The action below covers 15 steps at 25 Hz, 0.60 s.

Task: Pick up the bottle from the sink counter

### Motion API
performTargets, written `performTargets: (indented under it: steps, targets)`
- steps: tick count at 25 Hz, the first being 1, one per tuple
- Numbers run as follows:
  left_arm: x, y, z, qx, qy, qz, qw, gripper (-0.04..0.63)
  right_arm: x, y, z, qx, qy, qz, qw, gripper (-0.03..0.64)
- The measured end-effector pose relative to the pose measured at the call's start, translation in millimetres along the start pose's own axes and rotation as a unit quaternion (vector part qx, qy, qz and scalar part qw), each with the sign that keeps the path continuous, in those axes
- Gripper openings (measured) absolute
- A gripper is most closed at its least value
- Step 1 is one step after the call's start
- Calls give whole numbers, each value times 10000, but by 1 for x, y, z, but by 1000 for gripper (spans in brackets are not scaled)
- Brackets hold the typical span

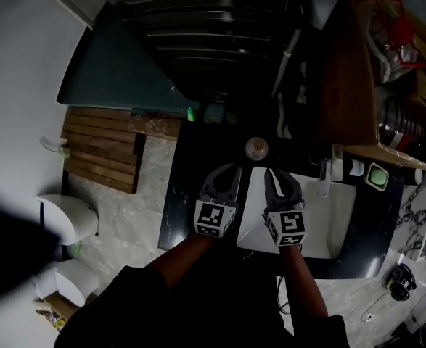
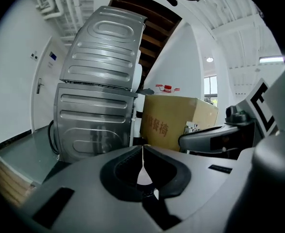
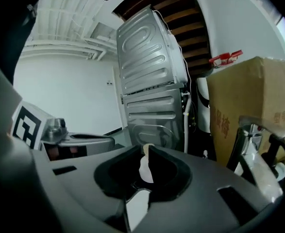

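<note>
In the head view the bottle (image 1: 256, 148), seen from above with a brownish cap, stands on the dark counter (image 1: 180, 209) just behind the white sink (image 1: 336, 216). My left gripper (image 1: 229, 171) hovers over the counter's edge, near and left of the bottle, jaws pressed together and empty. My right gripper (image 1: 271, 172) hangs over the sink's left part, near and right of the bottle, also shut and empty. In the right gripper view a pale shape with a tan top, the bottle (image 3: 145, 165), shows past the shut tips (image 3: 146, 148). The left gripper (image 2: 142, 147) shows its tips touching.
A faucet (image 1: 327, 171) and a green dish (image 1: 377, 176) sit at the sink's back right. A cardboard box (image 2: 176, 123) and a grey washing machine (image 2: 98, 110) stand behind the counter. A wooden slat mat (image 1: 104, 147) and a white toilet (image 1: 71, 220) are on the floor at left.
</note>
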<state>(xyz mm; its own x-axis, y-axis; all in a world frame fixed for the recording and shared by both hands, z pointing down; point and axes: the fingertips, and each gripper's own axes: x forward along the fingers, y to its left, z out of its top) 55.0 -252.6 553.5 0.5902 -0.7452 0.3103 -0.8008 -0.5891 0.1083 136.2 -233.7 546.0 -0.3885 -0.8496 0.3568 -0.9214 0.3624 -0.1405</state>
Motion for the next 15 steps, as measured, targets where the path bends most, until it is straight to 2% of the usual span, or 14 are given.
performTargets:
  steps: [2,6,10,15]
  targets:
    - [1,3,-4,-27,67,90,9999,17,13,-2,-11,-159,109,128,9997,41]
    - [-1,10,-13,-72,116,183,9997,17,39,0,-12,-387,-2,289,9988,43]
    - [0,13,-15,-145,183,225,9995,17,61,0,-22,-492,136,389,9979,104]
    - [3,21,-14,-198,162,307,9992,16,73,-1,-26,-688,112,303,9971,106]
